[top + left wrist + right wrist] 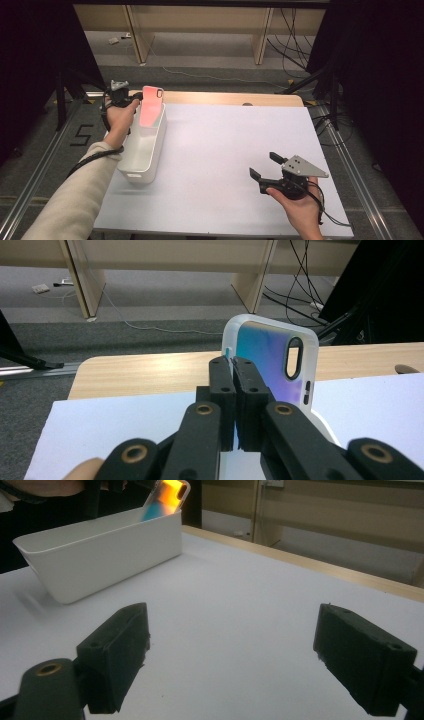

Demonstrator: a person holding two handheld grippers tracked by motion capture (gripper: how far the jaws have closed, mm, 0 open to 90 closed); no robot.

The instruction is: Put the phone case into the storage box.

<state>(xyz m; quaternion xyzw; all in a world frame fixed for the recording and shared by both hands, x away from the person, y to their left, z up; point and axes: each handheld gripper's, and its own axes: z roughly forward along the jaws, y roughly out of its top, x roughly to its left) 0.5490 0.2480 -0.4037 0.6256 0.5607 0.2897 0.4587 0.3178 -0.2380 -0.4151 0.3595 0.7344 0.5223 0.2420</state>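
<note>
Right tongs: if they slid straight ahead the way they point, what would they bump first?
Probably nothing soon. The open right tongs point across bare white table. The white bin sits off to the left in the right gripper view, so they would likely miss it, though depth is hard to judge.

white bin (145, 150) blocking table's left edge, open tabletop (225, 150) elsewhere

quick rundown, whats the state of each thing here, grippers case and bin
left gripper: shut on the phone case, clamping its edge
right gripper: open, jaws wide apart, holding nothing, above the table
phone case: held upright over the far end of the bin, lower end dipping into it
white bin: standing upright on the table, open top; no contents visible
</note>
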